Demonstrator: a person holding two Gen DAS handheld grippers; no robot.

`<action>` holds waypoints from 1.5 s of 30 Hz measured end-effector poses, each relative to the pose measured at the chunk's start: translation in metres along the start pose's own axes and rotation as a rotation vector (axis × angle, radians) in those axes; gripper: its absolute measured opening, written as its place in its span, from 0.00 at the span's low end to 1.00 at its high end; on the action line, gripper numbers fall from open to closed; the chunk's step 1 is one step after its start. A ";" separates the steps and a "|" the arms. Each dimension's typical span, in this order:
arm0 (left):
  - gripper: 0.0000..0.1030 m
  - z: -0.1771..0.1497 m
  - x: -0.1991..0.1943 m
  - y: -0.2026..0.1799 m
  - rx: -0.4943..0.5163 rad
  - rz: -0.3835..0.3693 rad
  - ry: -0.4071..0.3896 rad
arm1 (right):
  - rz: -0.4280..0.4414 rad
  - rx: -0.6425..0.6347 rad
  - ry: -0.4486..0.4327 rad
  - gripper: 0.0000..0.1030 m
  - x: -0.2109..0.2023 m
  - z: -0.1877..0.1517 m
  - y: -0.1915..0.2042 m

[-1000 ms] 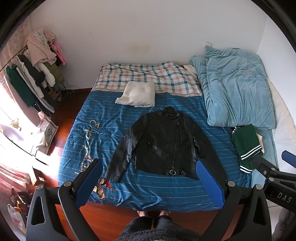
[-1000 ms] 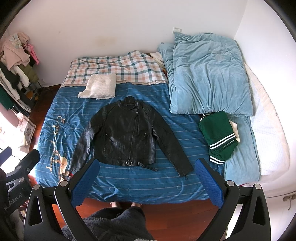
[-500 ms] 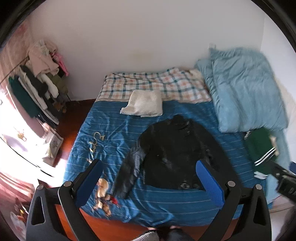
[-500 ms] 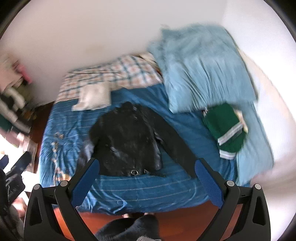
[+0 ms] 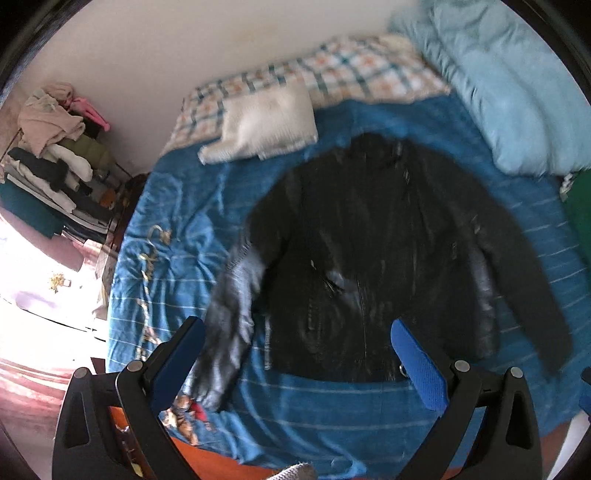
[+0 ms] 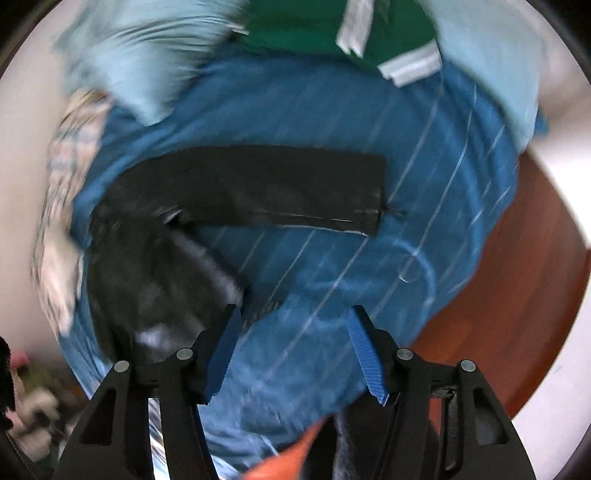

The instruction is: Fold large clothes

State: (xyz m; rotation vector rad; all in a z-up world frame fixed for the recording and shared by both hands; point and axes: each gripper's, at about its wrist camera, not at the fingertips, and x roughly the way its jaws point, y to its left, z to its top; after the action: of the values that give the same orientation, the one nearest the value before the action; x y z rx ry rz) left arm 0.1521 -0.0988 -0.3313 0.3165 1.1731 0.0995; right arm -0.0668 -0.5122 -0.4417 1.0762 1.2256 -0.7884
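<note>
A black leather jacket (image 5: pixel 373 254) lies spread flat, front up, on the blue striped bedspread (image 5: pixel 177 258). My left gripper (image 5: pixel 295 354) is open and empty above the jacket's hem, near its left sleeve (image 5: pixel 229 325). In the right wrist view the jacket (image 6: pixel 155 280) lies left, its right sleeve (image 6: pixel 266 188) stretching out ahead. My right gripper (image 6: pixel 291 347) is open and empty over the bedspread (image 6: pixel 369 277), beside the jacket's side. Both views are blurred.
A folded white knit (image 5: pixel 266 125) lies above the jacket's collar. A light blue duvet (image 5: pixel 509 85) is piled at the right. A folded green garment (image 6: pixel 332 29) lies beyond the sleeve. A clothes rack (image 5: pixel 55 162) stands at the left. Wooden floor (image 6: pixel 517 295) borders the bed.
Both grippers have dropped down close to the bed. The left has moved in over the jacket's hem. The right has swung to the right sleeve side, and its jaws stand narrower.
</note>
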 end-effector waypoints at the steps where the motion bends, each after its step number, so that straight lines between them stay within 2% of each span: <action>1: 1.00 0.000 0.016 -0.010 0.002 0.014 0.018 | 0.005 0.051 0.007 0.61 0.025 0.010 -0.013; 4: 1.00 0.002 0.065 -0.035 0.003 0.047 0.100 | 0.082 0.199 0.059 0.61 0.089 0.031 -0.040; 8: 1.00 0.002 0.120 -0.060 -0.008 0.048 0.206 | 0.179 0.393 0.178 0.66 0.181 0.052 -0.065; 10: 1.00 0.005 0.139 -0.073 -0.001 0.058 0.224 | 0.202 0.492 0.176 0.73 0.202 0.056 -0.071; 11: 1.00 0.007 0.146 -0.079 0.002 0.060 0.226 | 0.209 0.521 0.163 0.73 0.203 0.058 -0.069; 12: 1.00 0.009 0.152 -0.082 0.002 0.059 0.225 | 0.215 0.541 0.128 0.70 0.201 0.061 -0.066; 13: 1.00 0.011 0.156 -0.085 0.002 0.057 0.224 | 0.222 0.567 0.059 0.48 0.192 0.062 -0.063; 14: 1.00 0.013 0.158 -0.090 0.002 0.053 0.223 | 0.229 0.573 0.001 0.19 0.182 0.065 -0.060; 15: 1.00 0.016 0.160 -0.093 0.000 0.041 0.220 | 0.227 0.554 -0.055 0.16 0.170 0.070 -0.055; 17: 1.00 0.020 0.163 -0.102 -0.004 0.021 0.211 | 0.219 0.548 -0.161 0.16 0.149 0.078 -0.048; 18: 1.00 0.022 0.165 -0.105 -0.006 0.004 0.209 | 0.234 0.533 -0.186 0.16 0.147 0.083 -0.046; 19: 1.00 0.024 0.168 -0.109 -0.007 -0.014 0.208 | 0.252 0.506 -0.188 0.22 0.152 0.093 -0.047; 20: 1.00 0.025 0.171 -0.112 -0.003 -0.021 0.209 | 0.253 0.474 -0.167 0.35 0.162 0.102 -0.045; 22: 1.00 0.024 0.178 -0.119 0.008 -0.026 0.217 | 0.324 0.489 -0.113 0.49 0.186 0.111 -0.048; 24: 1.00 0.023 0.187 -0.123 0.011 -0.028 0.227 | 0.395 0.526 -0.130 0.55 0.204 0.116 -0.048; 26: 1.00 0.024 0.192 -0.124 0.012 -0.025 0.225 | 0.453 0.561 -0.163 0.56 0.208 0.122 -0.043; 27: 1.00 0.025 0.194 -0.125 0.013 -0.022 0.224 | 0.465 0.574 -0.180 0.54 0.209 0.127 -0.044; 29: 1.00 0.027 0.197 -0.125 0.011 -0.023 0.222 | 0.447 0.604 -0.216 0.11 0.211 0.134 -0.037; 31: 1.00 0.030 0.200 -0.125 0.009 -0.021 0.222 | 0.433 0.618 -0.232 0.07 0.210 0.143 -0.031; 35: 1.00 0.038 0.199 -0.124 0.006 -0.027 0.199 | 0.363 0.553 -0.318 0.05 0.176 0.168 -0.009; 39: 1.00 0.047 0.200 -0.116 -0.030 -0.040 0.196 | 0.331 0.396 -0.383 0.05 0.125 0.185 0.023; 42: 1.00 0.052 0.201 -0.103 -0.072 -0.047 0.194 | 0.350 0.241 -0.434 0.05 0.083 0.193 0.082; 45: 1.00 0.055 0.206 -0.083 -0.119 -0.041 0.192 | 0.399 0.111 -0.449 0.05 0.056 0.191 0.146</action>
State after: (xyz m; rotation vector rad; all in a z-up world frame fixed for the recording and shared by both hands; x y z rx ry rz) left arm 0.2749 -0.1389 -0.5197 0.1802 1.3567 0.1662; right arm 0.1433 -0.6396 -0.4666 1.1122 0.5707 -0.7383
